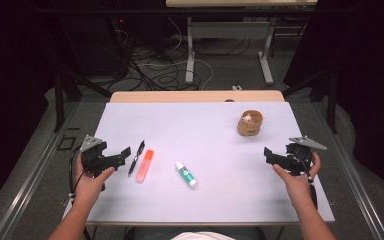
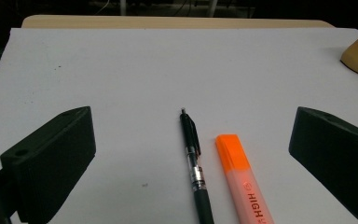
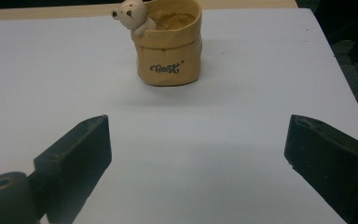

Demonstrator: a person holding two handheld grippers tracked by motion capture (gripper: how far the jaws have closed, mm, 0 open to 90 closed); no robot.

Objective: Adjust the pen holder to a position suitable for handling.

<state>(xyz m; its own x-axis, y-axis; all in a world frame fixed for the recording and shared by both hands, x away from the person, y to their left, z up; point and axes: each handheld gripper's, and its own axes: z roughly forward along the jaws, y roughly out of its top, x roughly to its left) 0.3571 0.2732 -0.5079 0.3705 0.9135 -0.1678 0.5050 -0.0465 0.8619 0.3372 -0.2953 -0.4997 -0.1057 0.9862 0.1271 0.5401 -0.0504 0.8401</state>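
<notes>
1. Landmark: tan bear pot [image 1: 250,123], upright on the white surface [image 1: 200,125], toward its far right. A small bear figure [image 3: 129,14] peeks over the pot's rim.
2. Right gripper [image 1: 270,156]: near the pot, on the person's side and slightly right of it. Jaws wide apart, nothing between them.
3. Glue stick [image 1: 186,174]: lying flat, left of the pot and nearer the person.
4. Orange highlighter [image 1: 144,165]: further left of the pot, just beside a black pen [image 1: 136,157], apart from it.
5. Left gripper [image 1: 122,154]: farthest left of the pot, just beside the pen. Jaws wide apart, empty.
</notes>
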